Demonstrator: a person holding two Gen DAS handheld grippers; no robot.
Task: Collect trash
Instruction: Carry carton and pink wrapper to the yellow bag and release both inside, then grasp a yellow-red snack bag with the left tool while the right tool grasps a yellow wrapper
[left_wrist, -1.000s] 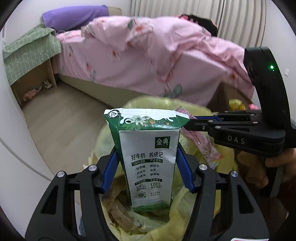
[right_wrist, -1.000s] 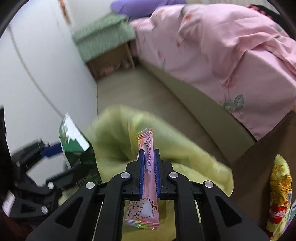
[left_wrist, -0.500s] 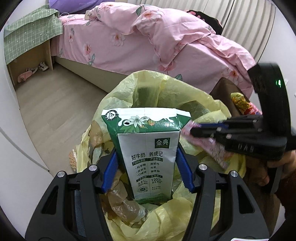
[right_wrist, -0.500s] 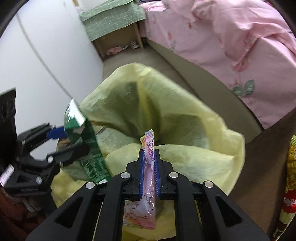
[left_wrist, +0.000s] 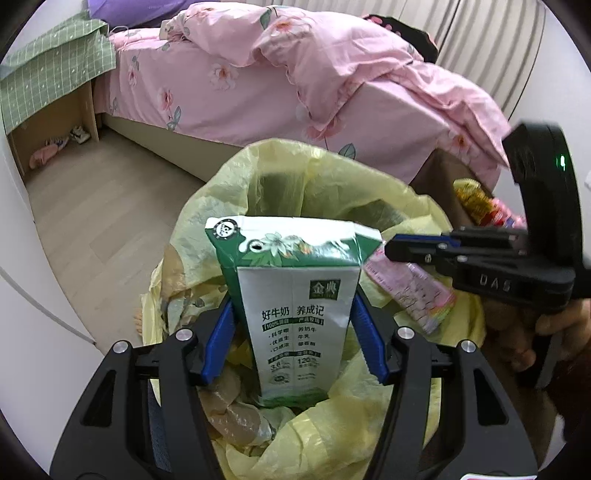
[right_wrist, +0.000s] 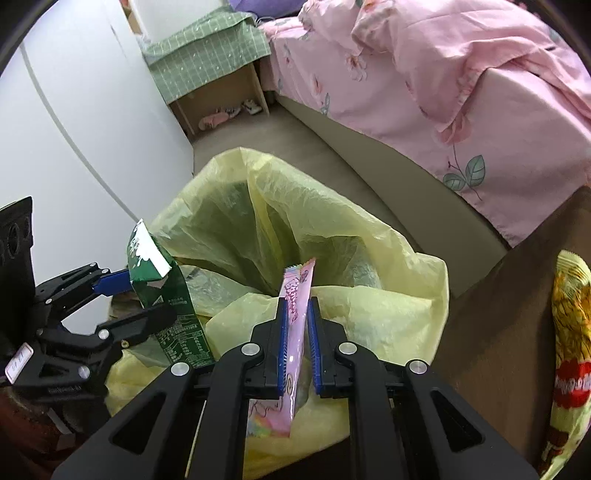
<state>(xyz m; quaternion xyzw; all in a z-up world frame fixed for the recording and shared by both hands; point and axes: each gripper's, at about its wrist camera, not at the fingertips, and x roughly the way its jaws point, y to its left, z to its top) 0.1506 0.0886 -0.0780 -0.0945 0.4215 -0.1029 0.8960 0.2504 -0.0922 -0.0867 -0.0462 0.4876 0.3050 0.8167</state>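
Note:
My left gripper (left_wrist: 293, 332) is shut on a green and white milk carton (left_wrist: 295, 295), held upright over the open yellow trash bag (left_wrist: 280, 177). The carton (right_wrist: 162, 291) and left gripper (right_wrist: 122, 295) also show at the left of the right wrist view. My right gripper (right_wrist: 297, 321) holds a pink snack wrapper (right_wrist: 295, 325) between its blue pads; the jaws have spread slightly. It hangs above the bag (right_wrist: 258, 221). The right gripper (left_wrist: 399, 249) with the wrapper (left_wrist: 410, 291) shows at the right of the left wrist view.
A bed with a pink floral quilt (left_wrist: 295, 81) stands behind the bag. A brown table (right_wrist: 498, 314) at the right holds yellow snack packets (right_wrist: 569, 332). A wooden nightstand under a green cloth (right_wrist: 210, 62) is at the far left, a white wall (right_wrist: 74, 110) beside it.
Both grippers have come lower and closer over the bag's mouth. The right gripper's jaws have spread slightly around the pink wrapper. The left gripper still holds the carton.

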